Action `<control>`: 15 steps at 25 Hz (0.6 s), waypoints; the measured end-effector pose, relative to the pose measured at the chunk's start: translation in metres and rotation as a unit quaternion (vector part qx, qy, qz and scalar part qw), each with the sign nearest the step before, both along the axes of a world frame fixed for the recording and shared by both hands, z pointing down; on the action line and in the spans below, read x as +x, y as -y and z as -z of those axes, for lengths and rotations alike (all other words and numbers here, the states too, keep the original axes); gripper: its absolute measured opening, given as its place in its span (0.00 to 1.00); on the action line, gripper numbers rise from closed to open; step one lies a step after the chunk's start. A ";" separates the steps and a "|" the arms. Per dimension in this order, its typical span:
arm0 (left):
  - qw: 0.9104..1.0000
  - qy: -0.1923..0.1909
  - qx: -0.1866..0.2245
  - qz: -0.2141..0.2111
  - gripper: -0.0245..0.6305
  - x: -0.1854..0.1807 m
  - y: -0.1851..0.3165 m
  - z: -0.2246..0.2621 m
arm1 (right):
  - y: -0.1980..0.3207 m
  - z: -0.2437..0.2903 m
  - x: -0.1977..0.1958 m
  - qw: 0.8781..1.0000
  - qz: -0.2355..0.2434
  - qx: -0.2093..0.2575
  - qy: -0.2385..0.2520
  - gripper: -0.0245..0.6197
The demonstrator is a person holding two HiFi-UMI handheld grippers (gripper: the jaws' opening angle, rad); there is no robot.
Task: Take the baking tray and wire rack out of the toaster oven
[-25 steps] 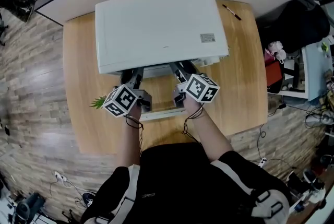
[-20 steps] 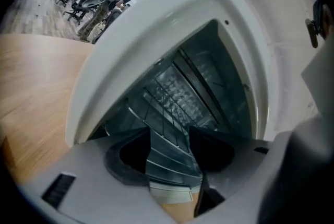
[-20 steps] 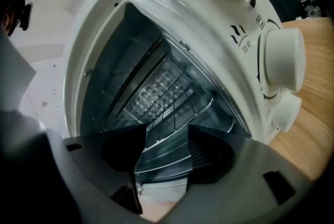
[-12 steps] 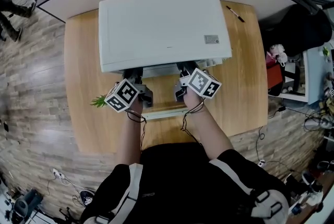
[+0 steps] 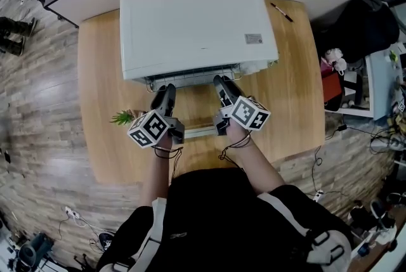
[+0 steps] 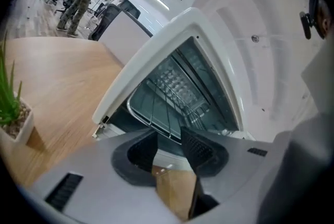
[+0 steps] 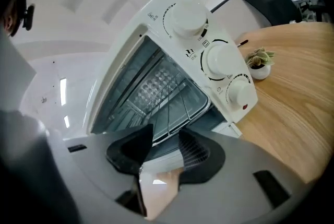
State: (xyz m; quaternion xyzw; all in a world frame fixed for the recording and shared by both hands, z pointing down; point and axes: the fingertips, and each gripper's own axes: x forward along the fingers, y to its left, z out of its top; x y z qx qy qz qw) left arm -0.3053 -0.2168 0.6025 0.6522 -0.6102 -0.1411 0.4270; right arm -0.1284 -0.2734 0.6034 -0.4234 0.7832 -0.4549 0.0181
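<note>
The white toaster oven [image 5: 196, 26] stands on the wooden table with its door [image 5: 196, 131] folded down. The baking tray [image 6: 156, 113], with the wire rack [image 6: 172, 95] lying on it, sticks a little way out of the oven mouth [image 5: 190, 79]. My left gripper [image 5: 166, 92] [image 6: 168, 137] is shut on the left part of the tray's front rim. My right gripper [image 5: 220, 82] [image 7: 166, 134] is shut on the right part of that rim. The tray [image 7: 195, 108] and rack [image 7: 172, 108] are mostly still inside the cavity.
A small potted plant [image 5: 122, 117] [image 6: 13, 113] stands on the table left of the door. The oven's three knobs [image 7: 222, 58] are on its right side. A pen [image 5: 281, 12] lies at the back right, and another small plant [image 7: 258, 63] shows beyond the knobs.
Both grippers have drawn back from the oven mouth towards the person. The front edge of the tray and rack now shows in front of the oven.
</note>
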 end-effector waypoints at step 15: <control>0.997 0.058 -0.018 -0.038 0.37 -0.039 -0.005 0.004 | 0.015 0.002 0.034 0.986 0.059 0.040 -0.151 0.44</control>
